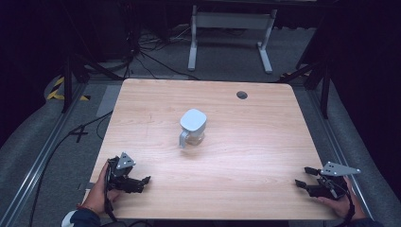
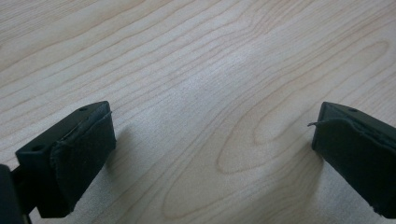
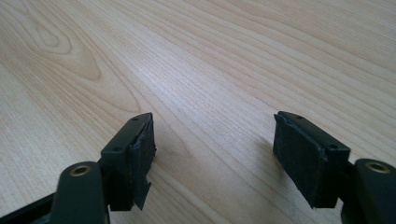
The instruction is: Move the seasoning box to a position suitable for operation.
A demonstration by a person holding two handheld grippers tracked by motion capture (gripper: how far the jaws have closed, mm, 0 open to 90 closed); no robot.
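Jug (image 1: 192,126), clear w/ pale lid, stands upright mid tabletop (image 1: 265,142), handle toward the person. Left tongs (image 1: 142,182) at near-left edge, jaws wide apart, nothing btwn. Right tongs (image 1: 304,177) at near-right corner, also spread, empty. Both well apart from jug.

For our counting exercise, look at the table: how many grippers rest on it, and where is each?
2. The left gripper lies at the table's near left corner, jaws open. The right gripper lies at the near right corner, jaws open. Both are far from the pitcher in the middle.
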